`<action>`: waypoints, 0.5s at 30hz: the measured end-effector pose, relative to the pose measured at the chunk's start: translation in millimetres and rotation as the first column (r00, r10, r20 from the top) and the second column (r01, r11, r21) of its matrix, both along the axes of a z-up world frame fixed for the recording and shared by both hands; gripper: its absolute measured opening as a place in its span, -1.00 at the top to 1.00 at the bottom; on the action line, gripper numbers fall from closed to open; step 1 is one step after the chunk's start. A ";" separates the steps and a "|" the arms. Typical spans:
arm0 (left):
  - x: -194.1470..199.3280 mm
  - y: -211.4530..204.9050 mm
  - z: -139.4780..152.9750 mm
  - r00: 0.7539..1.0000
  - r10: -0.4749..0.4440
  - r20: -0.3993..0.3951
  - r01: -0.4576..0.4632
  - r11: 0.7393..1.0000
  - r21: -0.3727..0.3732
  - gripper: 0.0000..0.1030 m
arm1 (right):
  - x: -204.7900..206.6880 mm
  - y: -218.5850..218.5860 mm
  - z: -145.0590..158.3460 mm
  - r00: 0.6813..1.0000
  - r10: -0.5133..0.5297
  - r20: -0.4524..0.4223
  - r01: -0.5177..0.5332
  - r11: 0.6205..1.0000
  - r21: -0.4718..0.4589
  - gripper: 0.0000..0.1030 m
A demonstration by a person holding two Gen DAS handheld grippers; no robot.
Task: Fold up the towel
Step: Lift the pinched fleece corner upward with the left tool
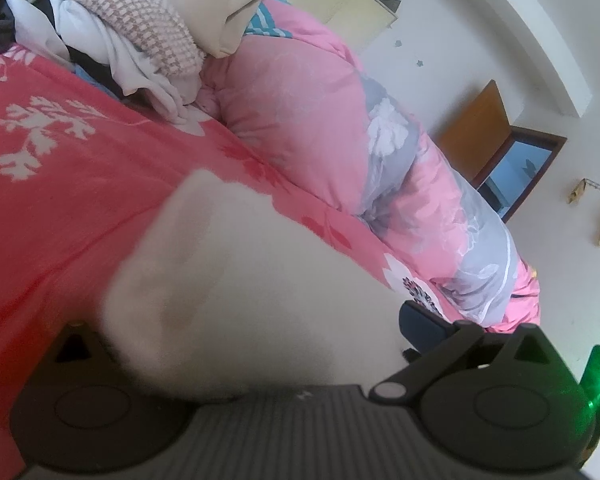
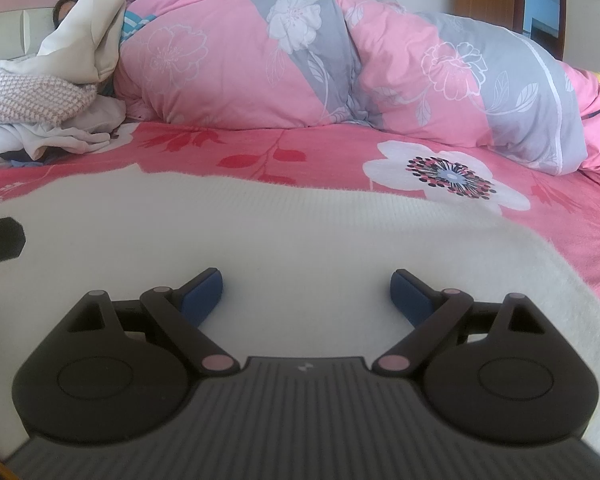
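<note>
White towel down on the red floral bedspread, both grippers right over it.

The right gripper [image 2: 306,294] hangs with jaws spread wide, blue pads just above the towel [image 2: 300,240], which lies flat on the bedspread [image 2: 320,152]. The left gripper [image 1: 260,344] is smothered in bunched towel [image 1: 236,272]; one pad shows, so its jaws I cannot tell. Pink quilt [image 2: 260,60] heaped behind.
</note>
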State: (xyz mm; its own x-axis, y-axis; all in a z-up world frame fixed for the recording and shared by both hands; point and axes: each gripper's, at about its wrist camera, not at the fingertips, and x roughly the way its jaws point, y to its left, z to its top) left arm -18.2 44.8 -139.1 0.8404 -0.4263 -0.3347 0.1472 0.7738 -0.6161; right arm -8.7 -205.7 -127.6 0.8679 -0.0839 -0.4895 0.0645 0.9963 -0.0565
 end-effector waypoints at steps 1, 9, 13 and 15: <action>1.0 0.0 0.2 1.000 0.001 -0.001 -0.001 1.000 -0.001 -0.99 | 0.2 0.0 -0.1 1.000 0.000 0.000 0.000 1.000 0.000 -0.78; 10.5 -2.3 1.5 1.000 0.007 -0.017 -0.007 1.000 0.007 -0.99 | 0.5 0.1 -0.1 1.000 0.000 0.001 0.000 1.000 0.002 -0.79; 15.3 -4.9 2.6 1.000 0.003 -0.028 -0.002 0.999 0.033 -0.99 | 0.2 -0.4 -0.2 1.000 0.001 0.002 -0.001 1.000 0.003 -0.79; 16.7 -7.3 3.0 0.999 0.001 -0.033 0.001 0.999 0.050 -0.99 | 0.1 -0.4 -0.3 1.000 0.001 0.003 -0.001 1.000 0.004 -0.79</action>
State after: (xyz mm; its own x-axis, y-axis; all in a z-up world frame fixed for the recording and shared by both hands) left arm -1.5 37.5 -136.1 0.8285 -0.4081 -0.3834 0.1272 0.8039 -0.5810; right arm -8.7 -206.1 -127.9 0.8694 -0.0809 -0.4874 0.0632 0.9966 -0.0527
